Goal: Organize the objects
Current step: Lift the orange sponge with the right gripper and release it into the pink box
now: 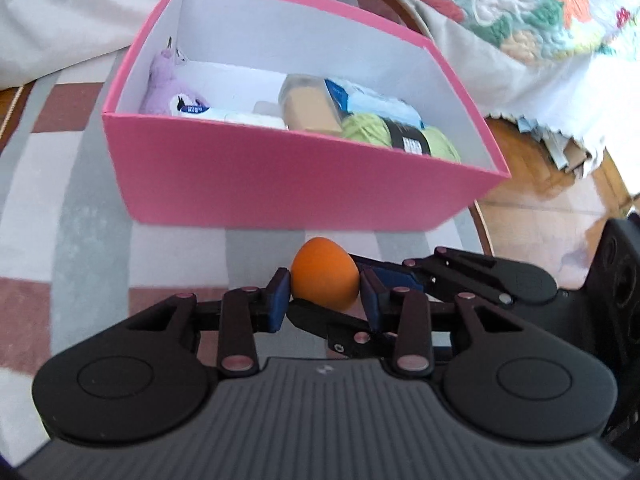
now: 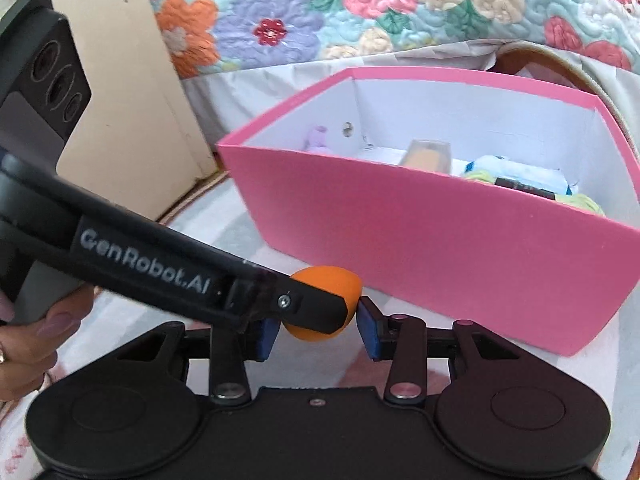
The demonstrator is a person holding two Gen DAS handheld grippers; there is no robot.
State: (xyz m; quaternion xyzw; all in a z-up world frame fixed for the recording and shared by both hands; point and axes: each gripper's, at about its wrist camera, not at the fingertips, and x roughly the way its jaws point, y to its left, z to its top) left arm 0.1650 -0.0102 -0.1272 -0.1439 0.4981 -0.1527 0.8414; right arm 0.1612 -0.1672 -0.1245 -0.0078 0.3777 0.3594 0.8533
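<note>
An orange egg-shaped ball (image 1: 325,278) hangs just in front of the pink box (image 1: 280,176). In the left wrist view my left gripper (image 1: 326,300) is shut on it, one blue pad on each side. The right gripper's fingers (image 1: 404,276) come in from the right and reach around the same ball. In the right wrist view my right gripper (image 2: 318,334) also has its blue pads against the orange ball (image 2: 340,280), while a finger of the left gripper (image 2: 312,308) crosses in front of it. The pink box (image 2: 440,248) is open at the top.
Inside the box lie a purple plush toy (image 1: 164,84), a tan packet (image 1: 308,108), a blue-white pack (image 1: 376,100) and green yarn (image 1: 368,130). A checked cloth (image 1: 80,200) covers the surface. A flowered quilt (image 2: 280,20) and a cardboard panel (image 2: 132,100) stand behind. A hand (image 2: 24,340) holds the left gripper.
</note>
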